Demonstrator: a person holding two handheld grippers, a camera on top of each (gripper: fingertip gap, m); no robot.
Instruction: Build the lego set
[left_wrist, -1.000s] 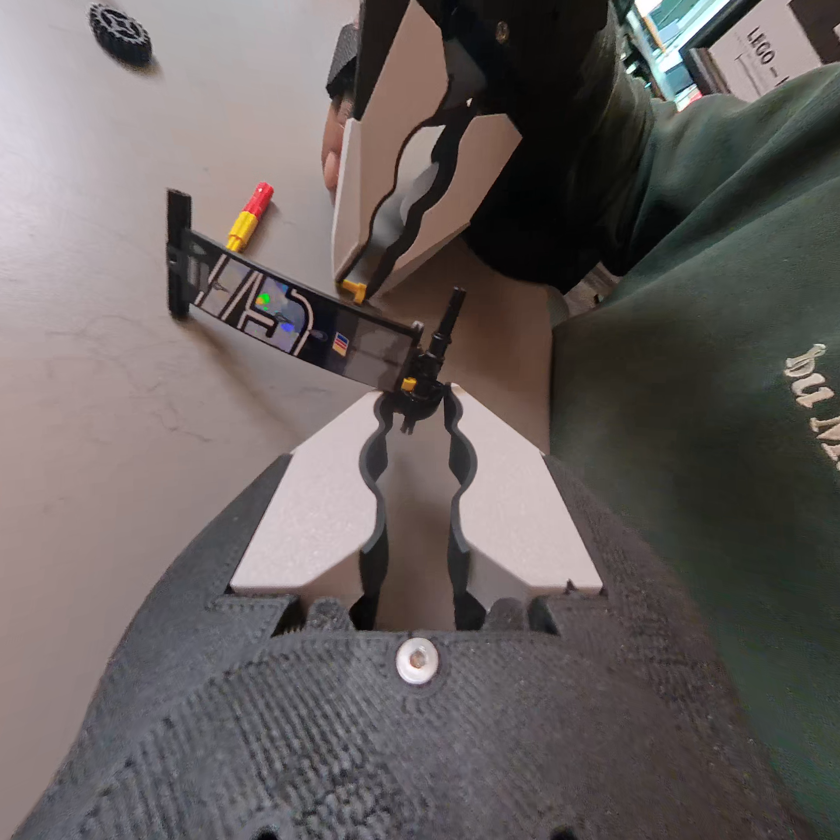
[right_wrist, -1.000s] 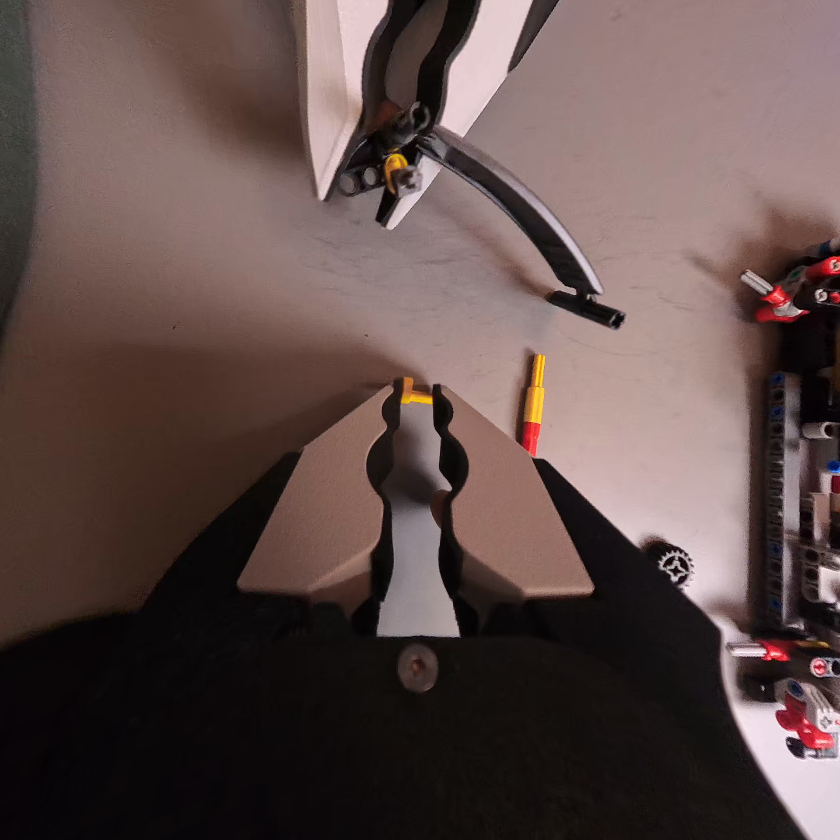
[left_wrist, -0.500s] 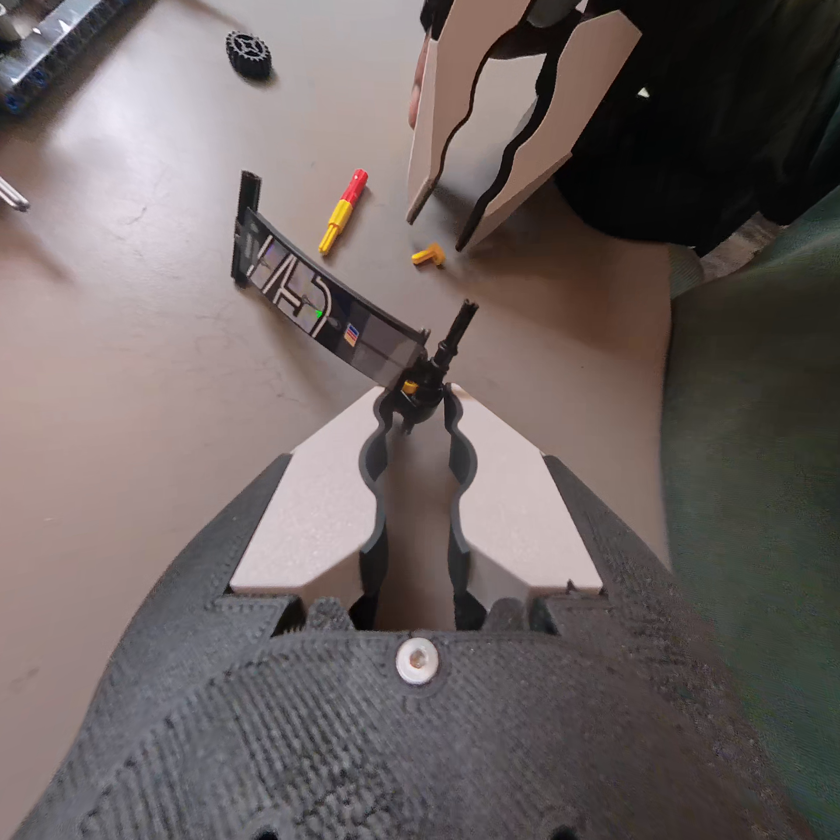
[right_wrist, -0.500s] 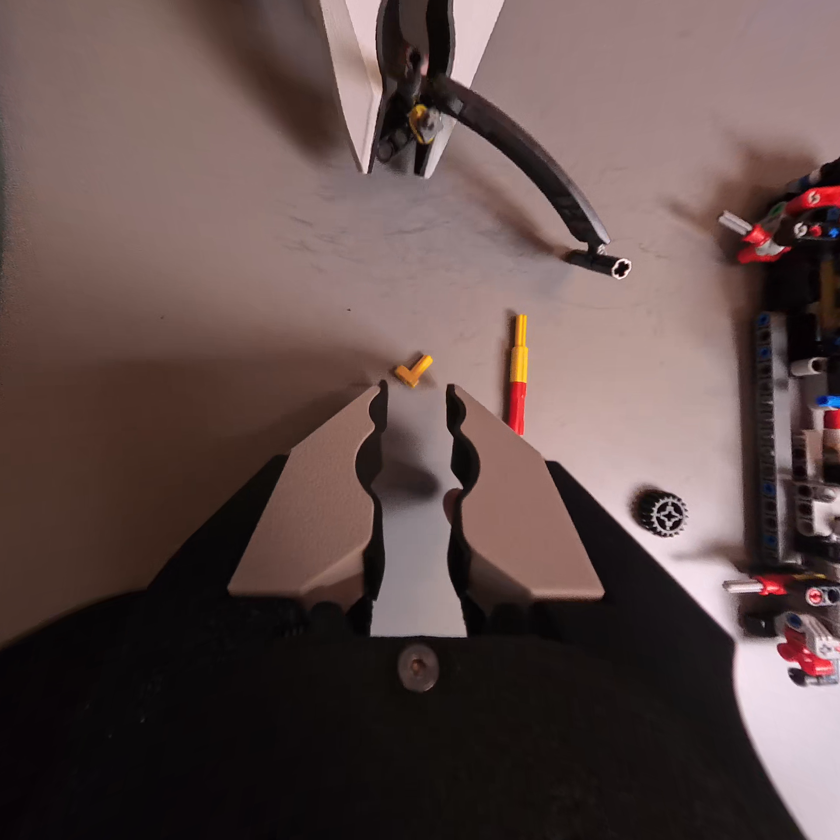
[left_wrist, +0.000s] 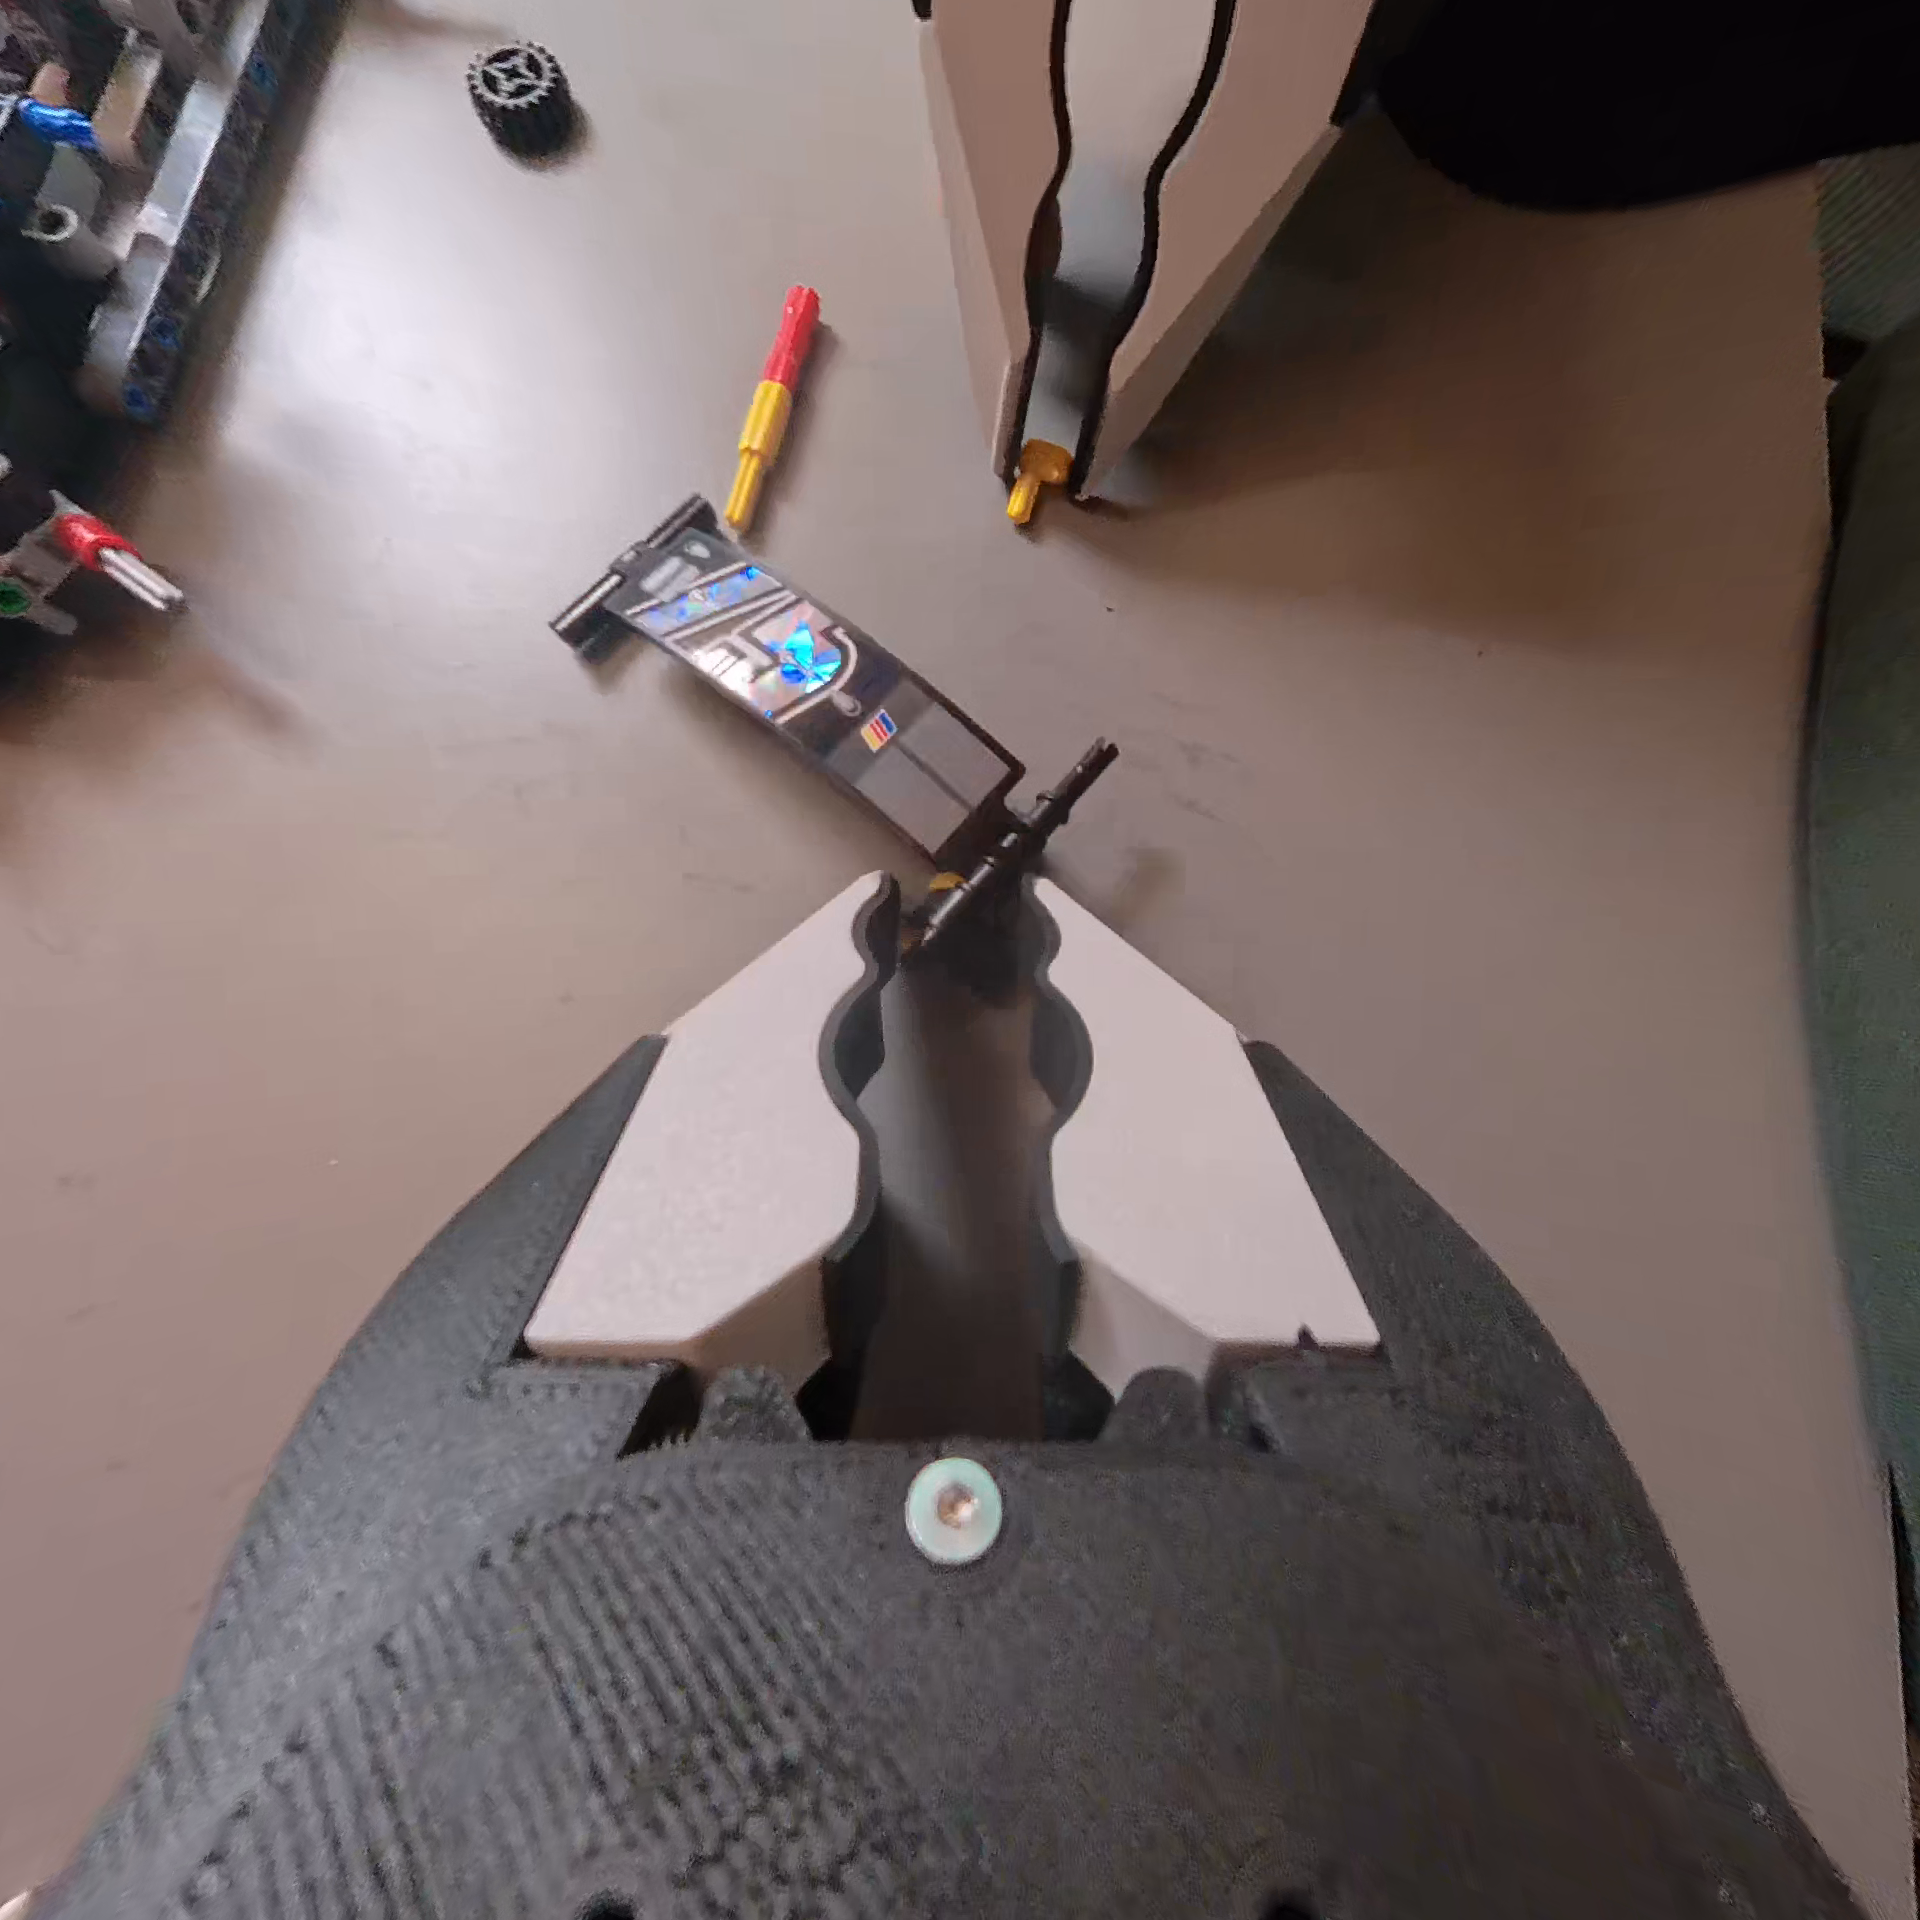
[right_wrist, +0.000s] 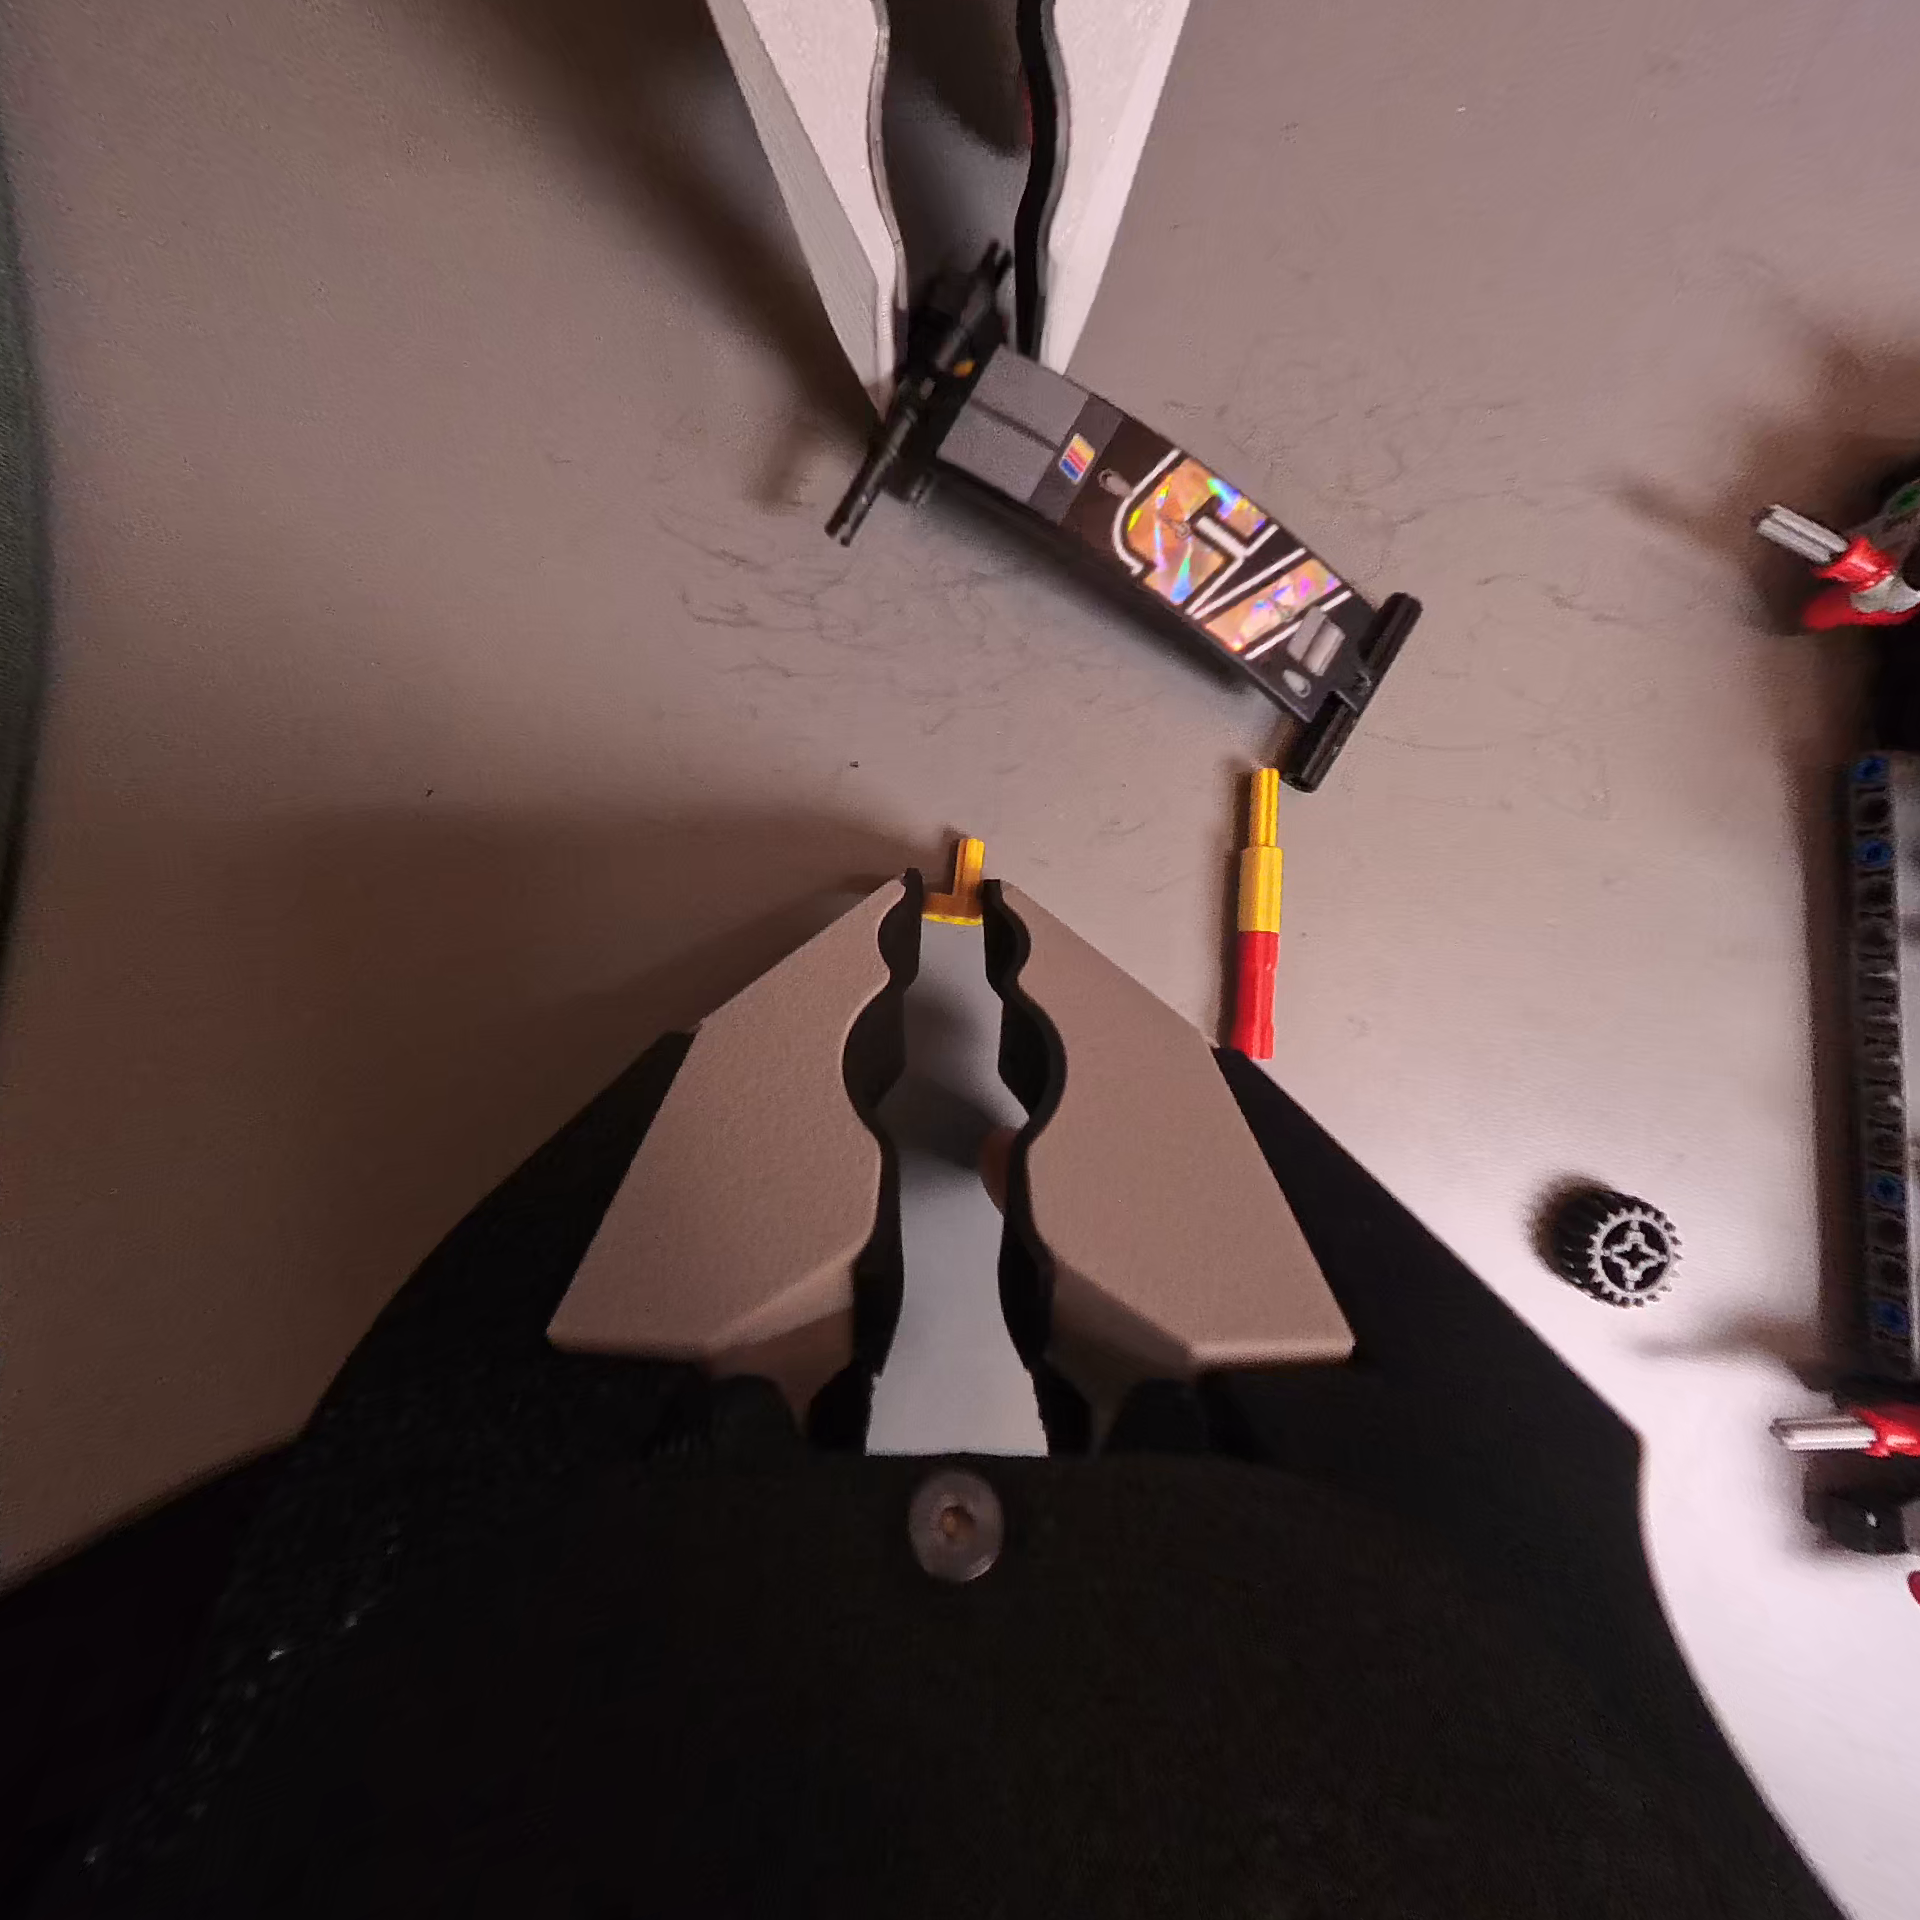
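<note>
The right hand-held gripper (right_wrist: 954, 894) is pinched shut on a small yellow pin (right_wrist: 960, 883), stub poking out past the tips, low over the bench (right_wrist: 416, 623). Across from it, the left hand-held gripper (left_wrist: 961, 904) is clamped on the black axle cluster (left_wrist: 1023, 831) at one end of the curved black panel (left_wrist: 800, 665), whose far end looks to rest on the bench. That panel's light, stiff, glossy with a foil sticker, so grip the knobbly end, not the slick face. The tiny pin could easily twist or pop free. Just beside: a red-and-yellow axle (right_wrist: 1257, 914), a black gear (right_wrist: 1621, 1257), and the partly built model (left_wrist: 94, 260) at the edge.
</note>
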